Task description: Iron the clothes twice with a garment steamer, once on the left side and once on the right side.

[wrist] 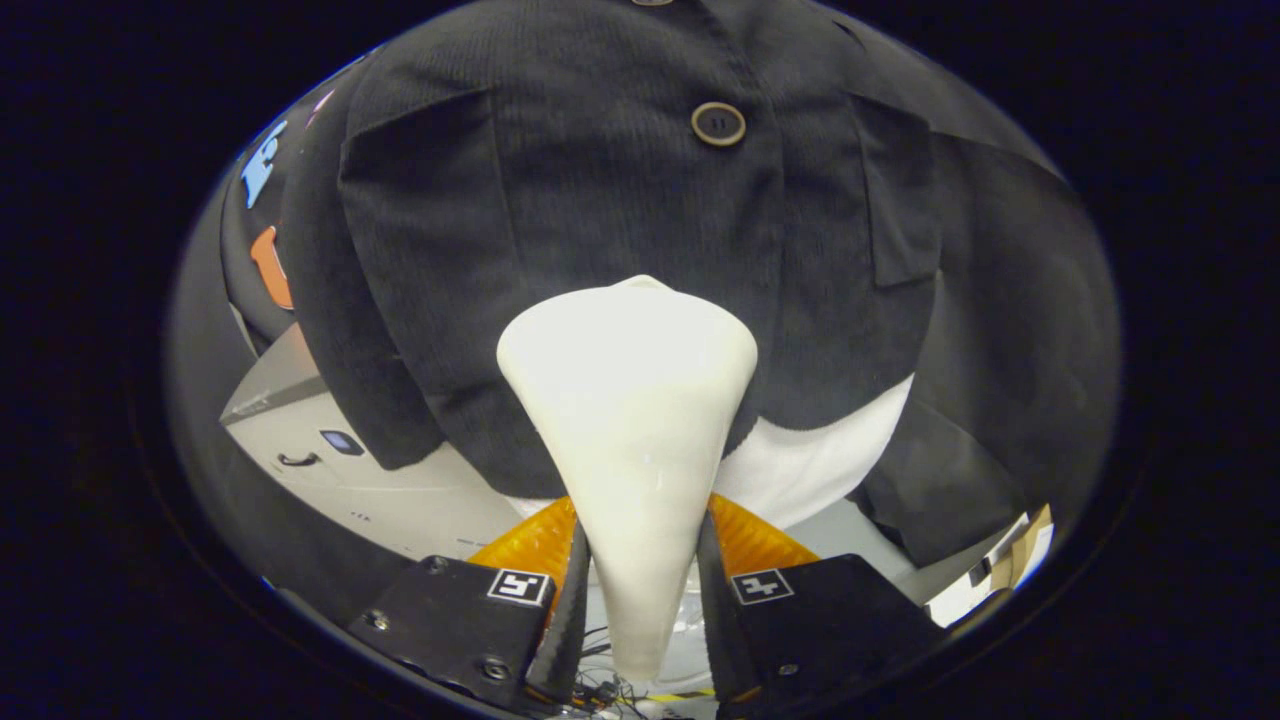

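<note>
Two fingers of the gripper (pixel 640 590) clench the narrow lower neck of a cream-white, cone-shaped plastic garment steamer (pixel 630 420), one finger pressing on each side of it. The steamer widens upward from between the fingers into a broad rounded head, which lies just ahead of them against the clothing.

Beyond the steamer head hangs a black ribbed corduroy jacket (pixel 600 180), its front facing the fingers. A round brown button (pixel 718 124) sits on the jacket's placket above the steamer head, slightly to the right of it. A flap-like pocket panel (pixel 430 250) lies to the left of the head and another (pixel 895 200) to the right. Below the jacket's hem, on either side of the steamer's neck, a white fabric garment (pixel 810 470) shows underneath. The steamer head rests near the middle of the jacket front, just above that hem.

Left of the fingers and lower down is a pale grey box-like unit (pixel 330 440) with a small dark panel.
</note>
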The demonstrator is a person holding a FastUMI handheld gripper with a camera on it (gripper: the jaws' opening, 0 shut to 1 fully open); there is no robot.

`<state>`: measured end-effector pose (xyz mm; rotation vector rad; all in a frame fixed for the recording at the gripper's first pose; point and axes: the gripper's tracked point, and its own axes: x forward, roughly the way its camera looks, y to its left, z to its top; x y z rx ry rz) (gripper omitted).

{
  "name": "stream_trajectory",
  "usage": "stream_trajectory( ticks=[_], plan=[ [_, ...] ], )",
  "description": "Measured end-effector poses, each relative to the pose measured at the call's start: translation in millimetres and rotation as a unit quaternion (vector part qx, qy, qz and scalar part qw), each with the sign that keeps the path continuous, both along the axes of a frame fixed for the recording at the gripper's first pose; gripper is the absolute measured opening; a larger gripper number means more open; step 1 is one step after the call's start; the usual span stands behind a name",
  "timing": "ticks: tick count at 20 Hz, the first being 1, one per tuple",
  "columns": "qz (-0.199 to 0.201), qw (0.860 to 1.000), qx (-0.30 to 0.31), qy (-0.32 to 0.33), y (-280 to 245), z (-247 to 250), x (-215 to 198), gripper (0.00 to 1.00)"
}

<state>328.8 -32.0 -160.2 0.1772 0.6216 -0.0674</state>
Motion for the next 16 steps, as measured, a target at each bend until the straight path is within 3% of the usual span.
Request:
stream_trajectory(
  ticks=[8,16],
  plan=[
    [-0.005,0.999,0.034,-0.014,-7,17,-8,0.53],
    [-0.036,0.989,0.026,-0.141,-89,148,-18,0.52]
  ],
)
